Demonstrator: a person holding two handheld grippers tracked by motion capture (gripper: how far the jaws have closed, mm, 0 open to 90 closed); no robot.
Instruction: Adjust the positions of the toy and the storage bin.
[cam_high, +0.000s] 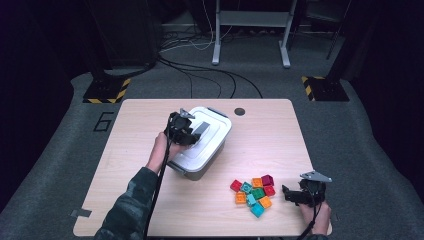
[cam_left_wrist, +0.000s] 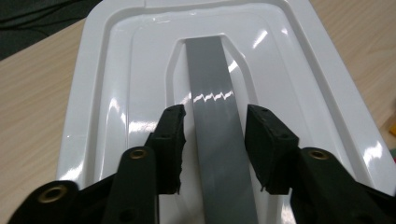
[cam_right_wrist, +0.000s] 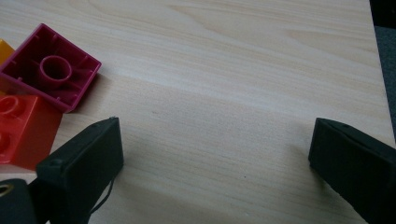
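Near the middle of the worktop (cam_high: 150, 210), a white plastic box (cam_high: 202, 144) sits with its lid (cam_left_wrist: 116, 93) on, and every place below is given from that box. Along the centre of the lid runs a grey handle strip (cam_left_wrist: 215, 107), lying in a shallow recess. The left tongs (cam_left_wrist: 215, 142) are over the box's near end, their jaws drawn in narrow on either side of the strip; the left gripper view shows the pads close against its edges, though whether they really press it I cannot tell.

That strip looks like the right place to take hold. The lid is glossy, smooth plastic, so it would likely slip under pads set on its flat face or sloped rim, while the strip gives two straight edges to pinch. The lid should be light and fairly stiff, but thin enough to flex if pulled from one end, and it may be snapped onto the box, so a lift could drag the whole box along.

To the right of the box and nearer the person lies a cluster of coloured bricks (cam_high: 254, 192). Just beyond them from the box, the right tongs (cam_right_wrist: 212, 158) rest low over bare wood, jaws wide and empty, a magenta brick (cam_right_wrist: 51, 65) close by.
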